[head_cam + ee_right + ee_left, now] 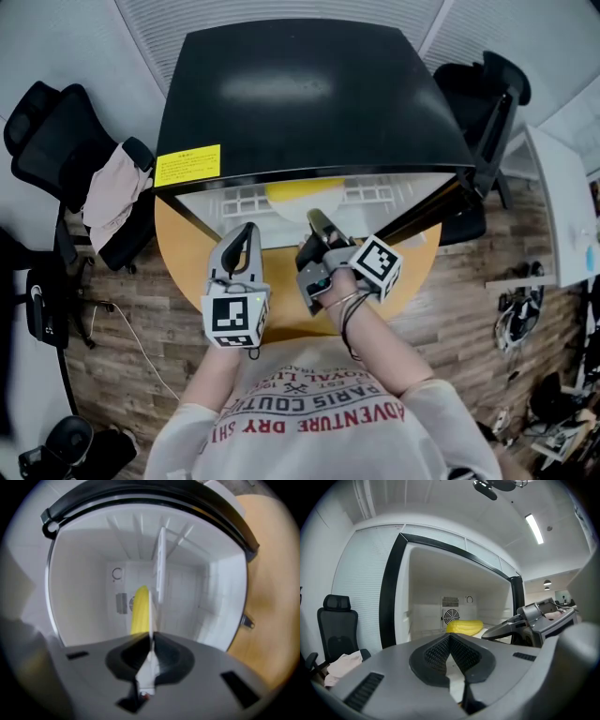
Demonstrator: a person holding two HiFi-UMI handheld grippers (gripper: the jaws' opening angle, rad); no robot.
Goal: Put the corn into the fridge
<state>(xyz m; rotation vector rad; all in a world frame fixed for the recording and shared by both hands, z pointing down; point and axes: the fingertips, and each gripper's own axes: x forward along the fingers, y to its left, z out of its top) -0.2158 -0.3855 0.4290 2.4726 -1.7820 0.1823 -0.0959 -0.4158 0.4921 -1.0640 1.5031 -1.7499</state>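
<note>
A yellow corn cob (298, 192) lies inside the small black fridge (309, 94), whose front stands open toward me. In the left gripper view the corn (464, 626) rests on the white floor in front of the rear fan. The right gripper view shows the corn (139, 609) straight ahead, beside a white shelf (160, 564). My left gripper (248, 230) (450, 635) is shut and empty, just outside the opening. My right gripper (314, 216) (151, 634) is shut with nothing in it, its tips at the fridge mouth and apart from the corn.
The fridge stands on a round wooden table (178, 234). A black office chair (56, 141) with a pale cloth (112, 187) over it is at the left. Another black chair (487, 94) is at the right. Cables lie on the wood floor (122, 319).
</note>
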